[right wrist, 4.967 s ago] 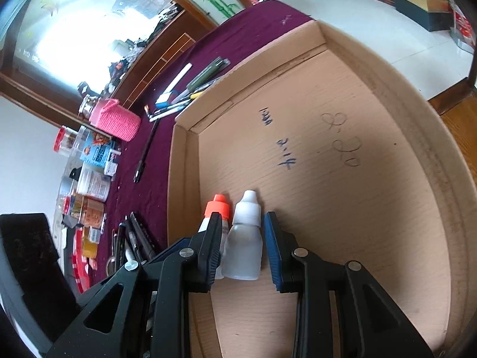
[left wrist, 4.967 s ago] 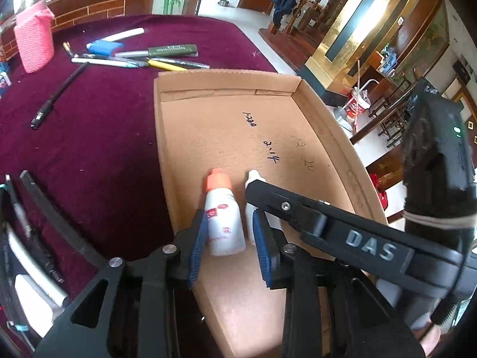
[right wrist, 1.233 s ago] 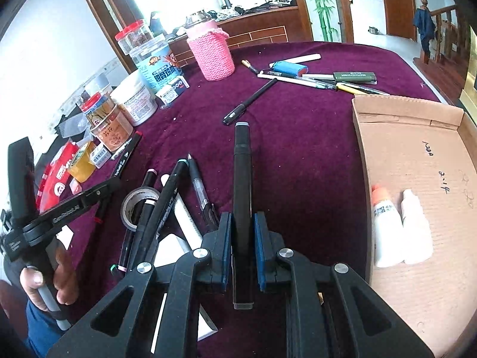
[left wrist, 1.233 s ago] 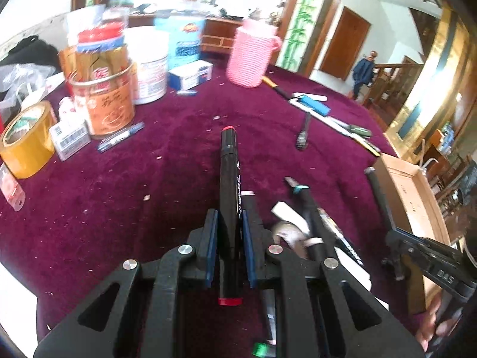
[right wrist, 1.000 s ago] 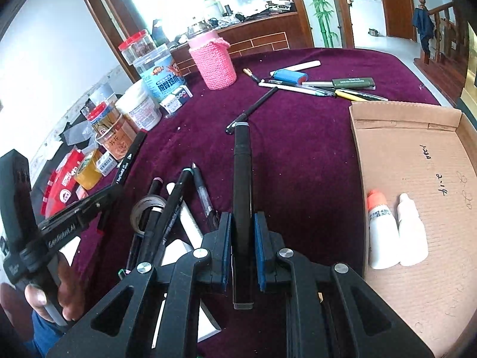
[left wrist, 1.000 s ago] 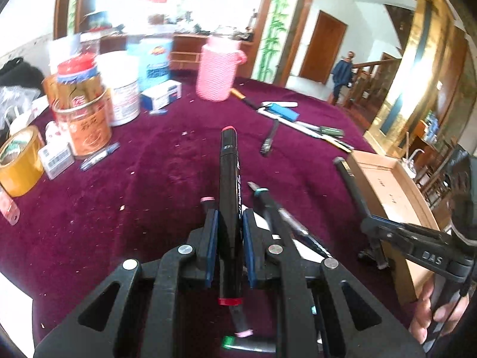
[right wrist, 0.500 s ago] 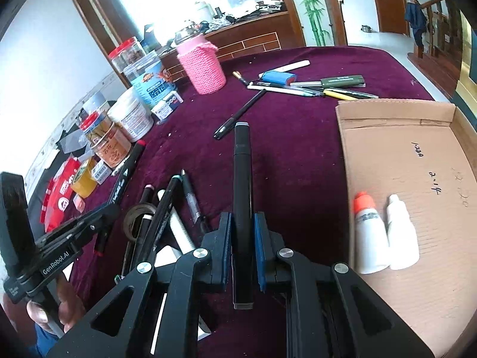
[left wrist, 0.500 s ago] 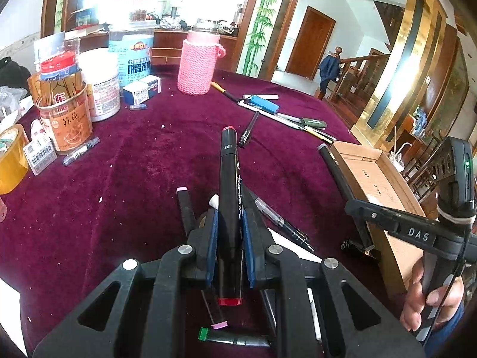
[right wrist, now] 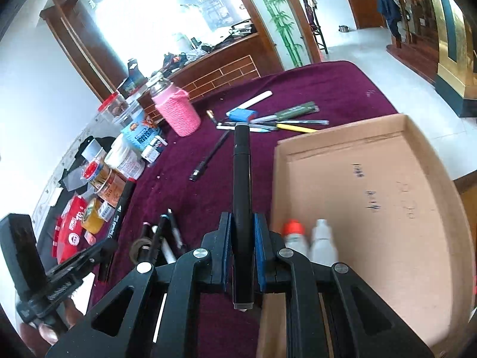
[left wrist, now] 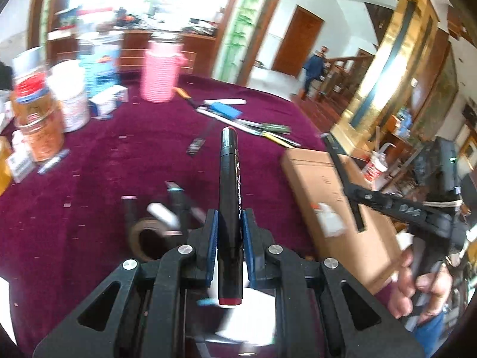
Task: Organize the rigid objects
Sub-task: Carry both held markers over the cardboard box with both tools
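My left gripper (left wrist: 229, 226) is shut on a black marker with red ends (left wrist: 229, 185), held lengthwise above the purple tablecloth. My right gripper (right wrist: 242, 232) is shut on a plain black pen (right wrist: 242, 179), also pointing forward. The cardboard tray (right wrist: 411, 137) lies to the right; inside it stand an orange-capped bottle (right wrist: 293, 235) and a white-capped bottle (right wrist: 323, 238) near its left wall. In the left wrist view the tray (left wrist: 307, 173) is at the right, with the right gripper (left wrist: 357, 226) and its pen over it.
Loose markers and a tape roll (left wrist: 146, 235) lie below the left gripper. More pens and a blue eraser (right wrist: 241, 115) lie at the far side. A pink knitted cup (right wrist: 179, 113), jars and tins (right wrist: 110, 179) crowd the left edge. A hand (left wrist: 417, 280) holds the right gripper.
Both grippers have lifted and swung right toward the tray, each keeping its pen. The tray now fills more of the right wrist view, and the right gripper has rolled.
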`<act>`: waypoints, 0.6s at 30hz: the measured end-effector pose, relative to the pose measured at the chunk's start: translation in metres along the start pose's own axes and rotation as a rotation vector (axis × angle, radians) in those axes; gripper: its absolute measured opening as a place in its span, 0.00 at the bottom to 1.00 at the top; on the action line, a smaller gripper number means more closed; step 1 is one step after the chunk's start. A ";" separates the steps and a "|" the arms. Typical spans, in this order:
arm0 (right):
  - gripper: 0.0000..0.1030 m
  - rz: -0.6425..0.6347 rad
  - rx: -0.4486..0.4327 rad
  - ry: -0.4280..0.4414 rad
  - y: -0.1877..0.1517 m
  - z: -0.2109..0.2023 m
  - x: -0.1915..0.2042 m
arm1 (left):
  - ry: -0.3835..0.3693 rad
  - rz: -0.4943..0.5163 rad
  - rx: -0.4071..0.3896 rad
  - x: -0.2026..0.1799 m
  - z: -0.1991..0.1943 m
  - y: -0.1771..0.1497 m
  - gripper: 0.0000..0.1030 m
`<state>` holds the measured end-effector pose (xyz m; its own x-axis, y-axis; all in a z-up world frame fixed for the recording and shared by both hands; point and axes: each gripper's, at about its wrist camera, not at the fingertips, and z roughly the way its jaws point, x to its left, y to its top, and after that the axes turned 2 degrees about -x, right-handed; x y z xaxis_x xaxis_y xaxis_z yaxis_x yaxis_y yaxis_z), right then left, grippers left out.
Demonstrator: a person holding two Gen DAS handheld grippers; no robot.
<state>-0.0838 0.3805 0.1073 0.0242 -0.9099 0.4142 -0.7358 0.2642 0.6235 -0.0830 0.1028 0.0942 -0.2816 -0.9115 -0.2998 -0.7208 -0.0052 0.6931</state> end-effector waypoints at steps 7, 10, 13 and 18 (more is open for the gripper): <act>0.13 0.051 0.005 -0.032 -0.003 -0.006 -0.051 | -0.097 0.021 0.115 -0.066 0.036 0.001 0.13; 0.13 0.048 -0.010 -0.113 0.001 -0.009 -0.066 | -0.140 0.014 0.159 -0.095 0.056 0.000 0.13; 0.13 0.115 0.007 -0.131 0.003 -0.008 -0.090 | -0.158 0.012 0.198 -0.118 0.076 -0.003 0.13; 0.13 0.185 0.036 -0.148 0.004 -0.004 -0.113 | -0.196 -0.012 0.268 -0.152 0.109 -0.012 0.13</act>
<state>-0.0863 0.4854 0.0656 -0.2105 -0.8847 0.4160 -0.7422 0.4216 0.5209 -0.1001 0.2866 0.0602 -0.3700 -0.8152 -0.4456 -0.8586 0.1168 0.4991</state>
